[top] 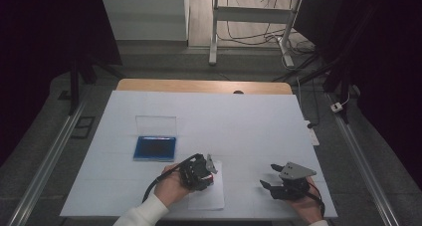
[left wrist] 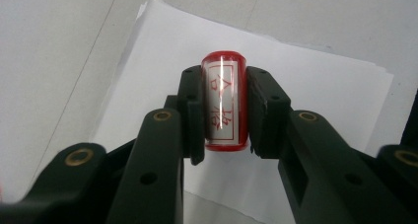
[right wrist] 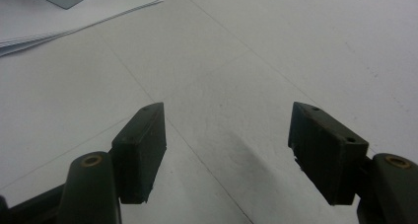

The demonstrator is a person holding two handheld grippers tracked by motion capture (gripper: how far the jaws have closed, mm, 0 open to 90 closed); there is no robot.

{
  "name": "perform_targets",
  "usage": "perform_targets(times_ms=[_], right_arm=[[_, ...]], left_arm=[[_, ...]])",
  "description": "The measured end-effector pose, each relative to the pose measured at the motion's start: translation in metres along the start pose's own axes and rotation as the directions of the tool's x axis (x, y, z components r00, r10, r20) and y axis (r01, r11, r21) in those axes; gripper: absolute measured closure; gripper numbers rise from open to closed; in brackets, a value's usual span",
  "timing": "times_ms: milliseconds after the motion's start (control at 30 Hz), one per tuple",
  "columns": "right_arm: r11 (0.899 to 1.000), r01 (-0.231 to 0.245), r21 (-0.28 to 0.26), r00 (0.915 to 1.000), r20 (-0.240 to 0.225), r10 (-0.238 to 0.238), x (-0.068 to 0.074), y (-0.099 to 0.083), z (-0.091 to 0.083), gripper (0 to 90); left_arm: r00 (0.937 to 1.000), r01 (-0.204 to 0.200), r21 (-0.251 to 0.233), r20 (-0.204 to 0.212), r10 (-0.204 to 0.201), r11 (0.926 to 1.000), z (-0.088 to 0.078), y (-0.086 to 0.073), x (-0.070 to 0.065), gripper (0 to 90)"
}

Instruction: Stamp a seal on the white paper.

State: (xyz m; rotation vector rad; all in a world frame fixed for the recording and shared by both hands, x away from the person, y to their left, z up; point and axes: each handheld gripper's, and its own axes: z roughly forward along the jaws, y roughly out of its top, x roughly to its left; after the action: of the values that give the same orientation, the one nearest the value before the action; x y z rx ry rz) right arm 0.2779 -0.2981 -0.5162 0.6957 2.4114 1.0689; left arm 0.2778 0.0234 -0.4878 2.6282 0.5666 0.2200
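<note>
At the far left, the blue ink pad (top: 155, 148) lies open on the table (top: 249, 121). Your left gripper (left wrist: 224, 108) clamps the red stamp (left wrist: 224, 100) between its pads, over the paper stack (left wrist: 305, 91). Your right gripper (right wrist: 226, 150) rests with jaws wide apart, holding nothing.

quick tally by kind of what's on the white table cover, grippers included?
Grippers: 2 (left gripper, right gripper)
Red stamps: 1 (stamp, clamped in the left gripper)
Paper stacks: 1 (paper stack)
Blue ink pad cases, lid open: 1 (ink pad case)
Total: 5
</note>
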Motion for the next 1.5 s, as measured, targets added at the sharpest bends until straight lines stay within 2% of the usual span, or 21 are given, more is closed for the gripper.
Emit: perform_targets(times_ms=[667,767,1000,1133,1267,1500], right_arm=[[1.0,0.004,0.003,1.0,0.0,-0.004,0.0,0.0,0.0,30.1],[1.0,0.003,0.001,1.0,0.002,-0.003,0.0,0.0,0.0,30.1],[1.0,-0.001,-0.006,1.0,0.007,0.001,0.0,0.0,-0.002,30.1],[1.0,0.001,-0.004,1.0,0.006,-0.001,-0.001,0.0,-0.002,30.1],[1.0,0.003,-0.002,1.0,0.007,-0.003,-0.002,-0.001,-0.002,30.1],[1.0,0.004,-0.006,1.0,0.008,-0.004,-0.001,0.0,-0.003,30.2]], left_arm=[[0.9999,-0.01,0.002,-0.01,0.01,1.0,-0.001,0.0,-0.001,70.5],[0.9999,-0.006,-0.01,-0.015,0.006,0.9999,-0.002,-0.001,-0.002,70.1],[0.9999,0.009,-0.056,0.01,-0.009,0.9984,-0.008,-0.003,0.001,70.3],[0.9994,0.032,-0.118,0.016,-0.03,0.9925,-0.021,-0.004,0.004,70.3],[0.9993,0.036,-0.169,0.017,-0.034,0.985,-0.036,-0.006,0.007,70.3],[0.9979,0.065,-0.251,0.016,-0.063,0.9659,-0.062,-0.013,0.015,70.3]])
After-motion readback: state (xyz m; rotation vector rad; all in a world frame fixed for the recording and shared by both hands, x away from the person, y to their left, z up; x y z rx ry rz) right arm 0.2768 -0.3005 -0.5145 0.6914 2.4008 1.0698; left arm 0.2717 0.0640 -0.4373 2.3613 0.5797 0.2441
